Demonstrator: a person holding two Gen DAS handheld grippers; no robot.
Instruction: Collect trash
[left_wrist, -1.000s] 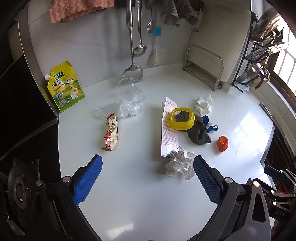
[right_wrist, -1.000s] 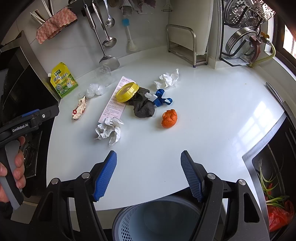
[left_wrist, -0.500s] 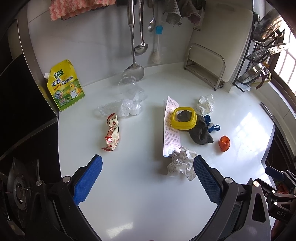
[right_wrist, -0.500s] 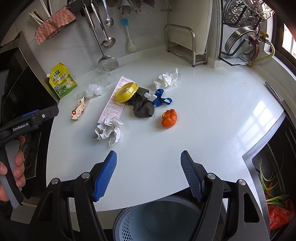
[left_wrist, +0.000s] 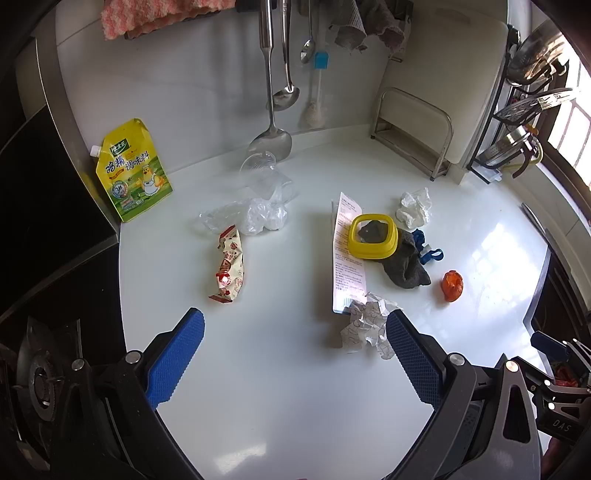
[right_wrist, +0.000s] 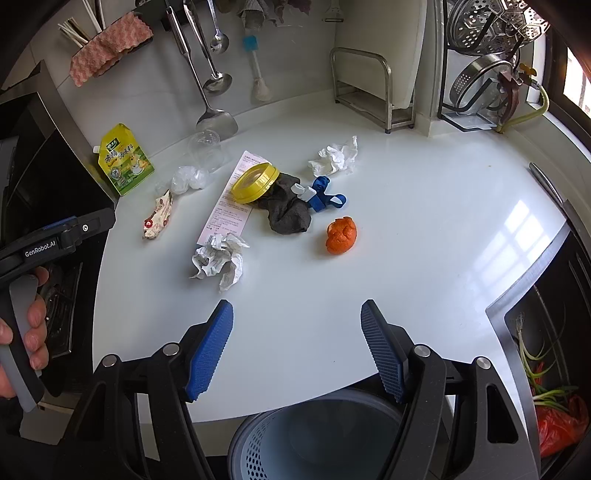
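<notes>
Little is changing since a second ago: the left gripper (left_wrist: 294, 328) is easing only slightly back from the litter, and the right gripper (right_wrist: 296, 325) is holding where it was, both with jaws spread wide and carrying nothing.

Trash is lying scattered across the white counter (left_wrist: 280, 387). A crumpled paper (left_wrist: 365, 328) is sitting just ahead of the left gripper's right finger, touching the near end of a long receipt (left_wrist: 347, 266). A yellow lid (left_wrist: 373, 236) is resting partly on the receipt and partly on a dark rag (left_wrist: 406, 266), with a blue clip (left_wrist: 426, 247) just beside the rag. An orange peel (left_wrist: 452, 285) is lying apart to the right, and a white tissue (left_wrist: 413, 212) is sitting farther back. A snack wrapper (left_wrist: 229, 266) is lying to the left, near a clear plastic bag (left_wrist: 247, 218) and a clear cup (left_wrist: 258, 173). A yellow pouch (left_wrist: 131, 171) is leaning against the wall at the counter's left edge.

From the right wrist view, a grey bin (right_wrist: 317, 435) is standing below the counter's near edge, under the right gripper. The person's hand (right_wrist: 33, 325) is gripping the left tool's handle at far left.
</notes>
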